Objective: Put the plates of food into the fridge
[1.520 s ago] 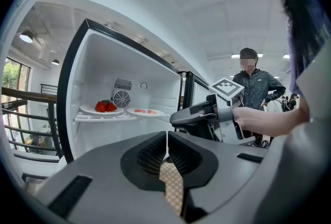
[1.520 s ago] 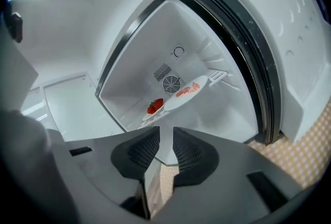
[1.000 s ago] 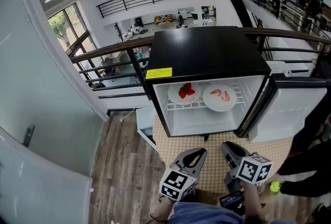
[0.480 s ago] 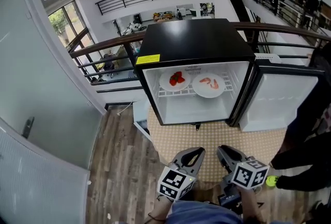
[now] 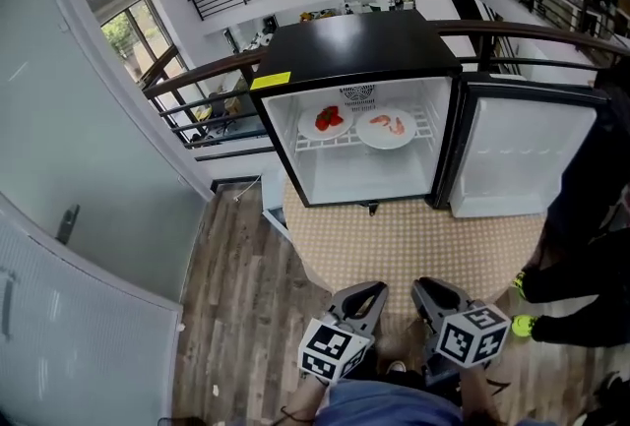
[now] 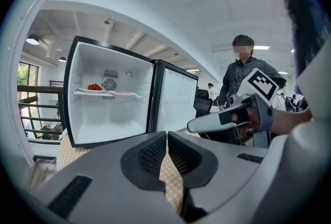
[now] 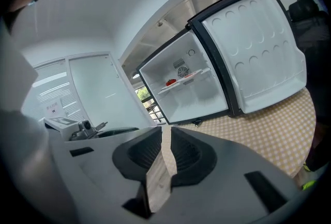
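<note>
Seemingly, the loading itself has been finished: both plates are seen on the wire shelf [image 5: 425, 129] inside the fridge [image 5: 354, 45]. The plate of strawberries [image 5: 313, 131] is set to the left and the plate of shrimp [image 5: 374, 135] just beside it to the right, with the two not touching. No further plate is shown on the checked tabletop [image 5: 413, 237] in front of the fridge, nor in either gripper. The left gripper [image 5: 369, 288] is held low, well apart from the fridge, its fingers brought together on nothing. The right gripper [image 5: 425, 284] is held beside it; its fingers have just been closing, a thin slit is left between them, and nothing is caught there. The fridge door [image 5: 522, 153] is swung wide open to the right. It is judged that at most the shutting of that door is left, and that has not yet been done.
</note>
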The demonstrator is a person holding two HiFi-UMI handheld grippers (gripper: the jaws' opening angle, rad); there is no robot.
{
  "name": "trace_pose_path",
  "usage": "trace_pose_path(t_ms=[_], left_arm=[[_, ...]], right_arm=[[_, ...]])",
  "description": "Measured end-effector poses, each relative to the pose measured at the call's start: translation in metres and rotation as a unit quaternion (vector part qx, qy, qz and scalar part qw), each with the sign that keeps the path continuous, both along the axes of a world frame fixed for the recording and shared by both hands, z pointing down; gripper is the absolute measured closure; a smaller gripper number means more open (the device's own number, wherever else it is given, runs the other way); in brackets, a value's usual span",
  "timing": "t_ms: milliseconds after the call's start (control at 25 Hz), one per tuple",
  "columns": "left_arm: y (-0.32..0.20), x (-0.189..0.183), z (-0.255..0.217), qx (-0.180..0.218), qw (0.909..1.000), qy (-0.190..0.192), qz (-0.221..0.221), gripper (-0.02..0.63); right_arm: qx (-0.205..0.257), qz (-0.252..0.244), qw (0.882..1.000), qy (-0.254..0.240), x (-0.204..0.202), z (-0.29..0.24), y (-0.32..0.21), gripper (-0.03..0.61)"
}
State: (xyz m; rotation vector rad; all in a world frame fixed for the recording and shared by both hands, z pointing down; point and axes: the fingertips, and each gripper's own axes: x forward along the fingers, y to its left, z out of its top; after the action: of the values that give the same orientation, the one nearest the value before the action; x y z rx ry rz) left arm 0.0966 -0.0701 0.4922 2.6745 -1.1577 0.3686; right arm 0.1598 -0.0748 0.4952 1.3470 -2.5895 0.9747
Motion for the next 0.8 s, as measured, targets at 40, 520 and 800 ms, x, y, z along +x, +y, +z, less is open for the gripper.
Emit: trace_pose_path(t_ms=[40, 520, 800], left_arm=[[0.007, 0.000, 0.003, -0.004, 1.0000, -0.005, -0.003, 0.601], [0.059, -0.007, 0.017, -0.033, 0.9982, -0.026, -0.044, 0.601], [0.066, -0.009, 0.024, -0.041, 0.9975, -0.031, -0.049, 0.601]], right_arm=[[-0.001, -0.006, 1.000, 0.004, 0.000, 0.003, 0.007, 0.511], [-0.026, -0.058, 0.998, -0.014, -0.012, 0.020, 0.060, 0.522], [-0.028, -0.065, 0.998, -0.002, -0.016, 0.027, 0.071, 0.526]])
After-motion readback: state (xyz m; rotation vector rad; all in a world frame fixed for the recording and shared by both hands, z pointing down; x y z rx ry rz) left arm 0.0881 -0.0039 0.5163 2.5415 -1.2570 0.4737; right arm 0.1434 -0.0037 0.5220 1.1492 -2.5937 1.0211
